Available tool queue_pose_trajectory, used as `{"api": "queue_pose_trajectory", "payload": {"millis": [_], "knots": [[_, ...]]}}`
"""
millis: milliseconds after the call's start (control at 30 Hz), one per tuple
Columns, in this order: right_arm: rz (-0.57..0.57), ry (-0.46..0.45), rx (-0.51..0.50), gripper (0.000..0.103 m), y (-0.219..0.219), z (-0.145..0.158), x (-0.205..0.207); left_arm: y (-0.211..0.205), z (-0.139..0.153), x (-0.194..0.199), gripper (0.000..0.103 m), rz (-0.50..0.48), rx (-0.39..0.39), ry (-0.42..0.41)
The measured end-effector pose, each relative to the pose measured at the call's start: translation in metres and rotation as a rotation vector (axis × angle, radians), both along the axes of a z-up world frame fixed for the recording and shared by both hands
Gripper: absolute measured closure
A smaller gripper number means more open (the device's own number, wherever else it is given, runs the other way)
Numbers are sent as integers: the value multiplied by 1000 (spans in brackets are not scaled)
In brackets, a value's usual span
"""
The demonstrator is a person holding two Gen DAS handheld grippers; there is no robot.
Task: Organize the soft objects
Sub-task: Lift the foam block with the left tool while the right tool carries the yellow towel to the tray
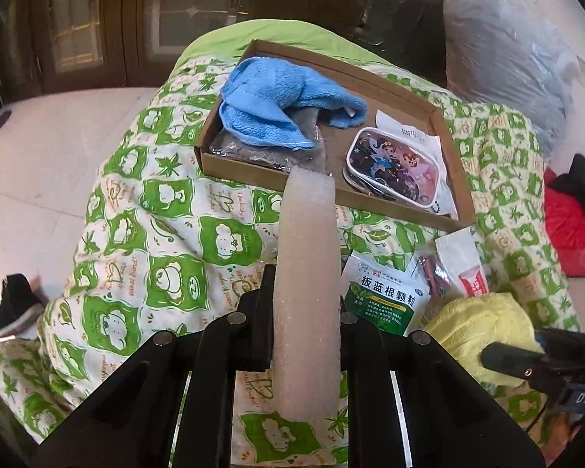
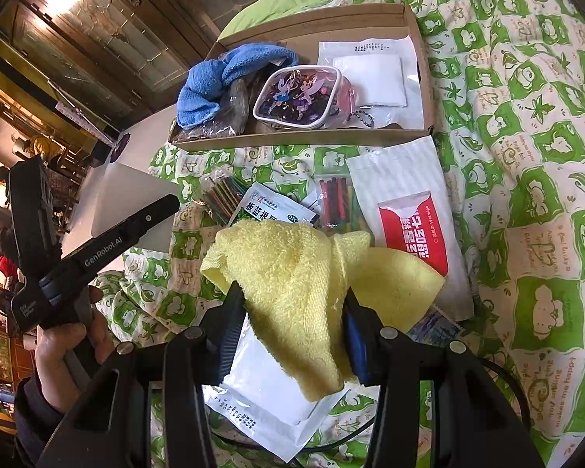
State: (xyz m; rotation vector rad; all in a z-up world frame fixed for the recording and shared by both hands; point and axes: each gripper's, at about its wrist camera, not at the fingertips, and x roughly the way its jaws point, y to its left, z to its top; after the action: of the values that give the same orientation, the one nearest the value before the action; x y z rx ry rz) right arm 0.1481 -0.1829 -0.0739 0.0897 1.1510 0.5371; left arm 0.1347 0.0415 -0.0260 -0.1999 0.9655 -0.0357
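Foam, pale and translucent, fills the left-wrist view: a long foam strip is pinched in the fully closed jaws of the left gripper and juts out toward a shallow cardboard box on a bed under a green-and-white quilt. Inside the box lie a blue towel draped over a clear bag of dark material, a cartoon-printed pouch and a white packet. The right gripper has its jaws partly closed on a yellow towel, which bunches between them above a second white packet. Just short of the box, on the quilt, sit a green-and-white sachet, packs of coloured sticks and a white bag with a red label. A person's hand grips the left tool's handle.
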Motion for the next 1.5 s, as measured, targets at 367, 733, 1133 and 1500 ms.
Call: {"api": "queue_pose_trajectory", "payload": {"millis": [367, 733, 1133, 1500], "knots": [[0, -19, 0, 56, -1, 7, -3, -9, 3, -1, 90, -15, 56, -16], [0, -22, -6, 56, 0, 8, -3, -9, 4, -1, 90, -18, 61, -18], [-19, -27, -33, 56, -3, 8, -3, -10, 6, -1, 90, -19, 65, -20], [-25, -39, -49, 56, -4, 11, -3, -12, 7, -1, 90, -23, 71, -24]]}}
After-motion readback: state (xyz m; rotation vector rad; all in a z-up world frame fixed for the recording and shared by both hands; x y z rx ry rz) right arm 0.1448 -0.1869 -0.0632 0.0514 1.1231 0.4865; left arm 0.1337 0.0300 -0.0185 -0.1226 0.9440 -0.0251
